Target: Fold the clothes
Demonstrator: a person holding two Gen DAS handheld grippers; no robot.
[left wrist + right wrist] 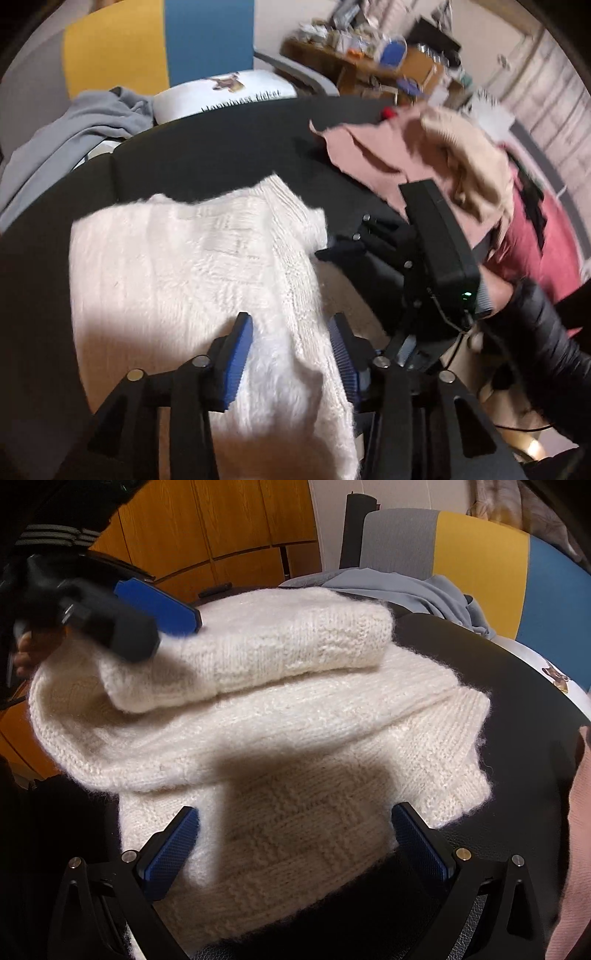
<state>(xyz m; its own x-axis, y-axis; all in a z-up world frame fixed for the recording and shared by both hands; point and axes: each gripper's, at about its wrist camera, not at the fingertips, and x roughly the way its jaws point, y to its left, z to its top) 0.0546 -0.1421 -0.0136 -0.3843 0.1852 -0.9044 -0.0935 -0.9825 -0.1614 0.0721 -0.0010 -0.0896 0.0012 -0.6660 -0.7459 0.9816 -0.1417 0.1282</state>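
Two tongs over one cream knit sweater point(280, 716), which lies partly folded on the black tabletop point(207, 155), its upper layers doubled back toward the far left. My right tongs point(295, 845) hang spread wide over the near edge, gripping nothing. My left tongs point(291, 354) straddle a raised fold of the knit, pads apart; from the right wrist view one blue pad point(159, 605) rests at the top layer, but I cannot tell whether they pinch it.

Handling, as I judge it: thick, fuzzy, soft, with no stiffness; it will sag and stretch if lifted by one point. Layers look bulky and may slide off each other. Best hold is the ribbed hem at the near right, both layers together.

Pink and beige clothes point(424, 155) piled far right; grey garment point(74, 125) far left.
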